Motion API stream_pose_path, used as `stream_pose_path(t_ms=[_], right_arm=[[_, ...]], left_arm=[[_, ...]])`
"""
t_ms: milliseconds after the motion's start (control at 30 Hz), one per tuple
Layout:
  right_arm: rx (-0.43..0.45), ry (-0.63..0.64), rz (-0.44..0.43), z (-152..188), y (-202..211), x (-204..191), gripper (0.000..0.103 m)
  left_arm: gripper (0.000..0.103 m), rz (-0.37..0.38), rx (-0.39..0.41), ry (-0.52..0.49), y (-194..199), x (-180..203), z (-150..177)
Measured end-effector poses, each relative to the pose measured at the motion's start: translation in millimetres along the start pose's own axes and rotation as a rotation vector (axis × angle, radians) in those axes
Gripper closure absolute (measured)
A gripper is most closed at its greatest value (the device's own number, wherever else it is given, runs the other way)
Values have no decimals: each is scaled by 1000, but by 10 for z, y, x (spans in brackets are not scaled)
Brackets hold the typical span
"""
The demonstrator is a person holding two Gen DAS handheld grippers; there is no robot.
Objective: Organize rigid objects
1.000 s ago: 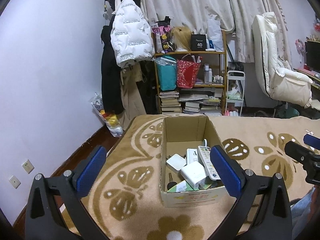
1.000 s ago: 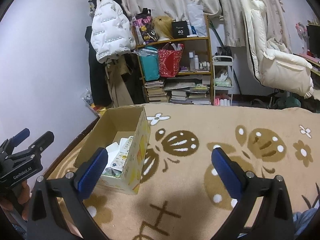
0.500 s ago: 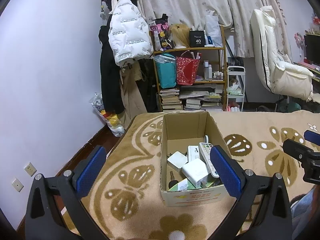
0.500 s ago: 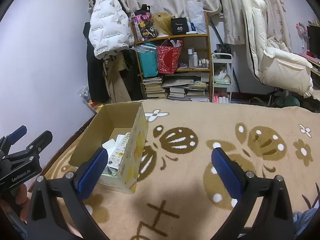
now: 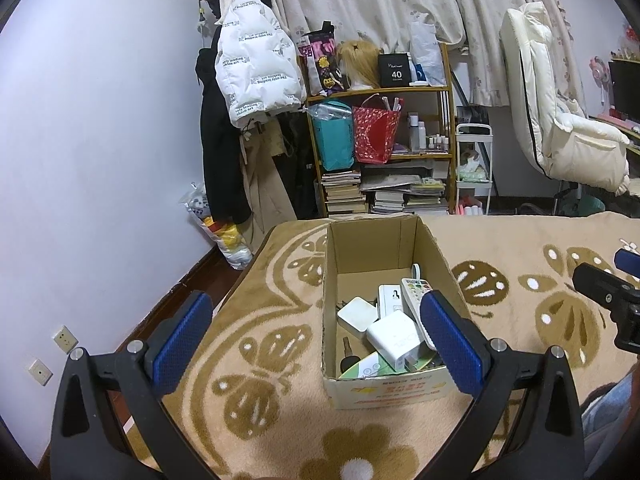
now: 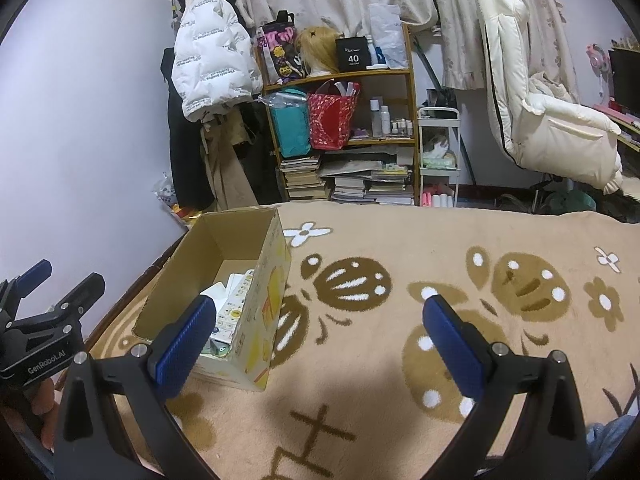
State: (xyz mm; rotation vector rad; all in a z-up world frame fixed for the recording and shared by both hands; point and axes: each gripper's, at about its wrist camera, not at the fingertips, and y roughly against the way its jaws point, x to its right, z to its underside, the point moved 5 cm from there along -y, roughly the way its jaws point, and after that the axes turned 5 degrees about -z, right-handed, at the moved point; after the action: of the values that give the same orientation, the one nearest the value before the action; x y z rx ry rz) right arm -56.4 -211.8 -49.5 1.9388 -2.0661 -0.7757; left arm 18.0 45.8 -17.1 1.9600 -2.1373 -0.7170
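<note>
Left gripper [image 5: 314,326] with blue-padded fingers [image 5: 182,340] spread wide apart, nothing between them, held low in the frame above the patterned beige carpet [image 5: 256,360]. Right gripper [image 6: 318,336] likewise with fingers [image 6: 452,346] wide apart and empty, over the carpet at lower centre.

Just past the left fingers, at centre right of the left view, stood an open cardboard box [image 5: 332,292] on the carpet. Inside its near end lay a white charger block [image 5: 394,338], a flat white square case [image 5: 357,314], a white power adapter [image 5: 390,296] and a white remote control [image 5: 416,292] leaning on the right wall. In the right view, same box at centre left.

Farther back, at upper centre, a wooden shelf [image 5: 424,156] with books and bags; at upper left, a white puffer jacket [image 5: 256,68].
</note>
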Motion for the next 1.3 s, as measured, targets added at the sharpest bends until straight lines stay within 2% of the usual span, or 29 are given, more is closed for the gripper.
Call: stream_pose_path(t_ms=[1300], right_arm=[[19,1,34,-57,4,-24,0]], left_arm=[[0,-22,3,-3,-1,-58,-22]])
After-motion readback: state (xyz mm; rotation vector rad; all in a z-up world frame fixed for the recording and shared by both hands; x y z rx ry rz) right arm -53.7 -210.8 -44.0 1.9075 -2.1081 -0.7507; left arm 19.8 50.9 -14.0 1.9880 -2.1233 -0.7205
